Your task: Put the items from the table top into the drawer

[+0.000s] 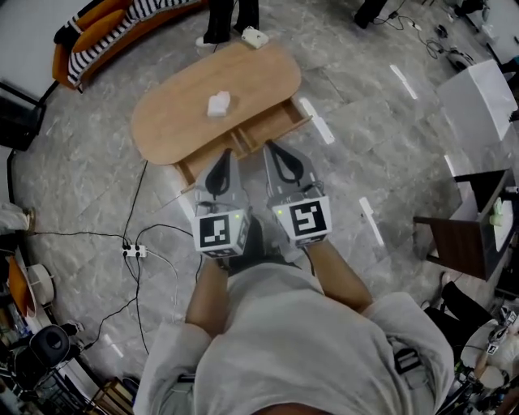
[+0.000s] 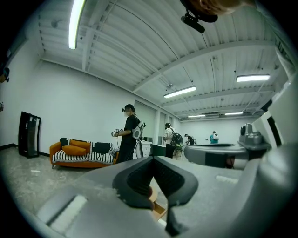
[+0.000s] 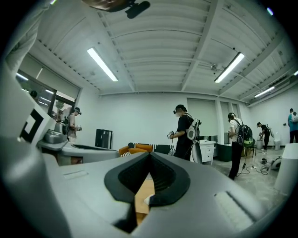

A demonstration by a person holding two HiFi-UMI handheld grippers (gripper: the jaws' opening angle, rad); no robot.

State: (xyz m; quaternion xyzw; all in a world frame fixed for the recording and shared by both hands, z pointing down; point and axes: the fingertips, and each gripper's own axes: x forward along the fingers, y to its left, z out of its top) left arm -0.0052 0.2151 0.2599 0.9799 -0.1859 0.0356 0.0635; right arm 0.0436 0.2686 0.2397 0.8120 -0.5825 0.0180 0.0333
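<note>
An oval wooden table (image 1: 178,121) stands ahead of me on the grey floor. A small white item (image 1: 218,104) lies in the middle of its top, and a second white item (image 1: 255,36) sits at its far end. The open drawer (image 1: 268,127) sticks out of the near side. Both grippers are held side by side just short of that drawer, pointing at it. The left gripper (image 1: 220,156) (image 2: 153,159) and the right gripper (image 1: 277,149) (image 3: 150,154) are both shut with nothing in them. Wood of the table (image 3: 142,195) shows through the loop of the right jaws.
A power strip (image 1: 134,251) with black cables lies on the floor to the left. An orange striped sofa (image 1: 97,28) stands at the far left, and a person's legs (image 1: 223,20) are behind the table. A dark wooden side table (image 1: 462,239) is at the right.
</note>
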